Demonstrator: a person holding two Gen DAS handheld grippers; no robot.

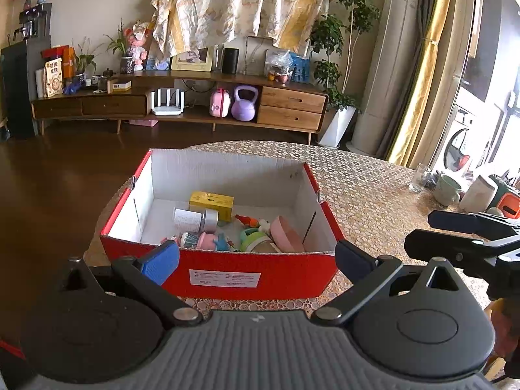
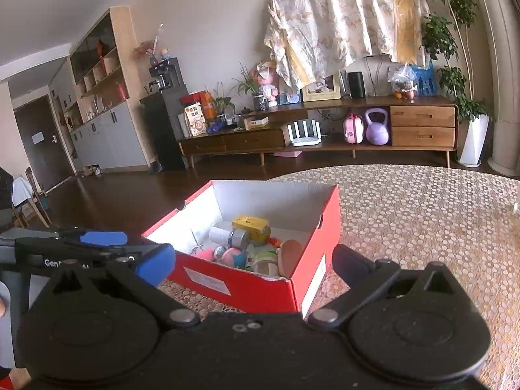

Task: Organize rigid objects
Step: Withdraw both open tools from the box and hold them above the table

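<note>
A red cardboard box [image 1: 224,276] with a white inside stands on the patterned table [image 1: 364,188]. It holds a yellow carton [image 1: 211,203], a white and silver bottle [image 1: 195,219], a pink bowl [image 1: 287,234], a green-rimmed jar [image 1: 256,240] and small toys. My left gripper [image 1: 256,258] is open and empty, just in front of the box's near wall. My right gripper [image 2: 253,265] is open and empty, near the box's front right corner [image 2: 292,292]. The right gripper also shows in the left wrist view [image 1: 455,237], to the right of the box.
A glass [image 1: 419,177], a green mug [image 1: 448,188] and other kitchen items stand at the table's far right. The table's left edge runs beside the box, with dark floor [image 1: 65,169] below. A wooden sideboard [image 1: 182,97] stands far behind.
</note>
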